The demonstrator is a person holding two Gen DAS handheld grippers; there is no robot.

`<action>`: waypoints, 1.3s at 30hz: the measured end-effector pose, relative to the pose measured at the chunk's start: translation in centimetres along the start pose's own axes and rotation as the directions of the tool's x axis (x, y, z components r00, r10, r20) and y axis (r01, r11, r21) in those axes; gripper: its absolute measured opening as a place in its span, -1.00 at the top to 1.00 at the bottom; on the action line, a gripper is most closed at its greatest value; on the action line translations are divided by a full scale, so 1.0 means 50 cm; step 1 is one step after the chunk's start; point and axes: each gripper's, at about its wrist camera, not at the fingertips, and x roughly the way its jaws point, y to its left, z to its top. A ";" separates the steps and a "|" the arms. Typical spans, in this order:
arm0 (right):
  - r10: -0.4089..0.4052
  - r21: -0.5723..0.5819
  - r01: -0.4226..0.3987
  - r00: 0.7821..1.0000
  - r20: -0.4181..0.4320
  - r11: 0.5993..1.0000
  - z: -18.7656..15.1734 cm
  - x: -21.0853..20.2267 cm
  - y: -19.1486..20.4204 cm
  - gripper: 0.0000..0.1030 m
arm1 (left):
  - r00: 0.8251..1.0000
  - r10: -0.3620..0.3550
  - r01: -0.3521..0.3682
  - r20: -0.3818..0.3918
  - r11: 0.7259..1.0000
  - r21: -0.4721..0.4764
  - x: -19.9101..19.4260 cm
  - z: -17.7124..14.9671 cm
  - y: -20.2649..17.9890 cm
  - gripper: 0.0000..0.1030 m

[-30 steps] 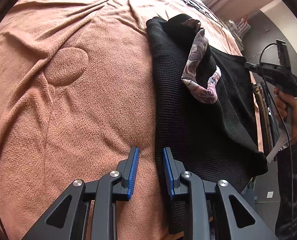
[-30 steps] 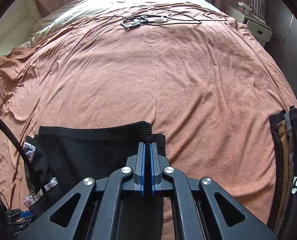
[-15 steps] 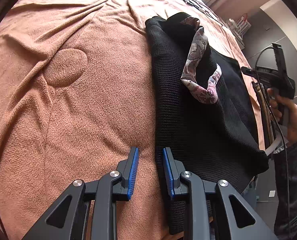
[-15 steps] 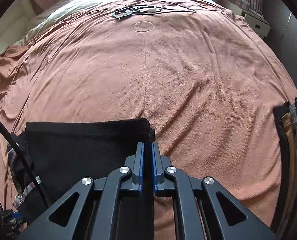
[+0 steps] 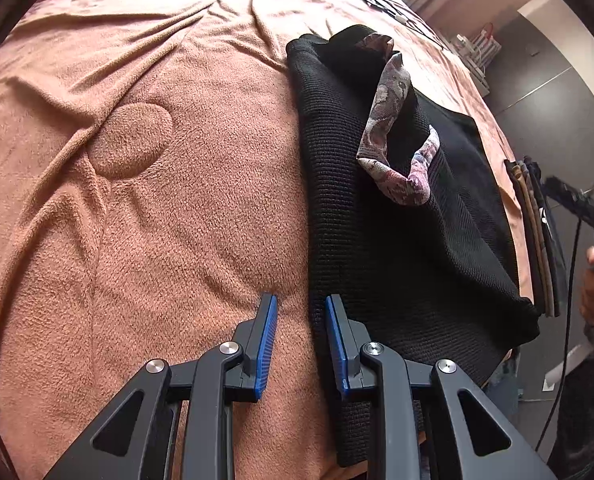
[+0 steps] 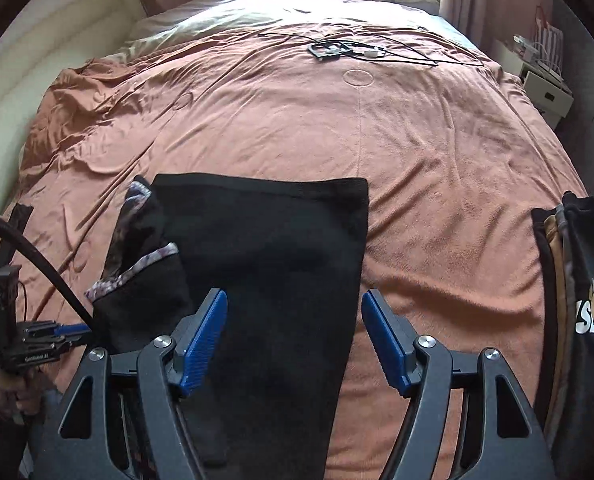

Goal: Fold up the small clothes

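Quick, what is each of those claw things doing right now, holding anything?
Left gripper: slightly open, holding nothing, by the black garment's edge.
Right gripper: jaws have just opened wide, nothing gripped, the garment lies below.

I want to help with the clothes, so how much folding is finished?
Done: the black knit garment lies folded flat on the brown fleece blanket, and a stack of folded clothes sits at the side. In hand: nothing; the right tongs have just been opening, empty above it. Left: its patterned lining still sticks out, untidy.
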 end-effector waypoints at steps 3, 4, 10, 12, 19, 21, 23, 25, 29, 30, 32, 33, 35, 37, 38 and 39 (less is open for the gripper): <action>0.041 -0.020 -0.041 0.999 -0.019 0.999 -0.043 -0.026 0.019 -0.32 | 1.000 -0.012 0.012 -0.003 1.000 0.001 -0.002 -0.002 -0.001 0.48; 0.064 -0.029 -0.064 0.998 -0.026 0.998 -0.058 -0.034 0.025 -0.32 | 1.000 -0.014 0.014 -0.003 1.000 0.001 -0.003 -0.002 -0.001 0.48; 0.106 -0.102 -0.114 0.991 -0.083 0.988 -0.107 -0.047 0.054 -0.32 | 1.000 -0.006 0.006 -0.004 1.000 0.010 -0.003 -0.003 -0.011 0.48; 0.104 -0.124 -0.116 0.990 -0.100 0.985 -0.114 -0.043 0.063 -0.32 | 1.000 -0.009 0.009 -0.008 1.000 0.004 0.001 -0.003 -0.011 0.48; 0.047 -0.211 -0.082 0.985 -0.168 0.974 -0.117 0.007 0.123 -0.32 | 1.000 -0.005 0.005 -0.009 1.000 0.006 0.005 -0.005 -0.014 0.48; 0.008 -0.249 -0.052 0.985 -0.174 0.967 -0.121 0.027 0.143 -0.32 | 1.000 -0.012 0.012 -0.009 1.000 0.000 0.006 -0.006 -0.011 0.48; -0.019 -0.281 -0.037 0.981 -0.194 0.959 -0.123 0.056 0.160 -0.32 | 1.000 -0.025 0.025 -0.008 1.000 -0.010 0.005 -0.006 -0.006 0.48; -0.052 -0.310 -0.013 0.978 -0.202 0.951 -0.120 0.078 0.171 -0.32 | 0.999 -0.035 0.035 -0.009 0.999 -0.018 0.005 -0.006 0.001 0.48; -0.060 -0.274 0.015 0.986 -0.156 0.962 -0.100 0.079 0.156 -0.32 | 0.999 -0.042 0.042 -0.010 0.999 -0.020 0.004 -0.005 0.007 0.48; -0.073 -0.249 0.035 0.987 -0.142 0.968 -0.097 0.077 0.144 -0.32 | 0.999 -0.042 0.041 -0.010 0.999 -0.019 0.003 -0.005 0.007 0.48; -0.076 -0.183 0.052 0.989 -0.128 0.982 -0.083 0.075 0.109 -0.32 | 0.999 -0.042 0.042 -0.008 0.999 -0.019 0.002 -0.006 0.008 0.48; -0.071 -0.148 0.054 0.991 -0.117 0.988 -0.077 0.072 0.093 -0.32 | 0.999 -0.045 0.044 -0.007 0.999 -0.021 0.001 -0.006 0.010 0.48; -0.078 -0.078 0.071 0.993 -0.092 0.994 -0.069 0.064 0.053 -0.32 | 0.999 -0.052 0.052 -0.005 0.998 -0.027 -0.002 -0.008 0.016 0.48; -0.088 0.000 0.088 0.993 -0.077 0.996 -0.064 0.058 0.013 -0.32 | 0.998 -0.062 0.062 -0.004 0.998 -0.034 -0.005 -0.008 0.022 0.48; -0.088 0.042 0.091 0.994 -0.070 0.995 -0.064 0.054 -0.009 -0.32 | 0.998 -0.066 0.065 -0.004 0.997 -0.037 -0.005 -0.008 0.025 0.48; -0.088 0.085 0.093 0.994 -0.066 0.992 -0.066 0.052 -0.032 -0.32 | 0.998 -0.067 0.067 -0.005 0.997 -0.038 -0.006 -0.009 0.026 0.48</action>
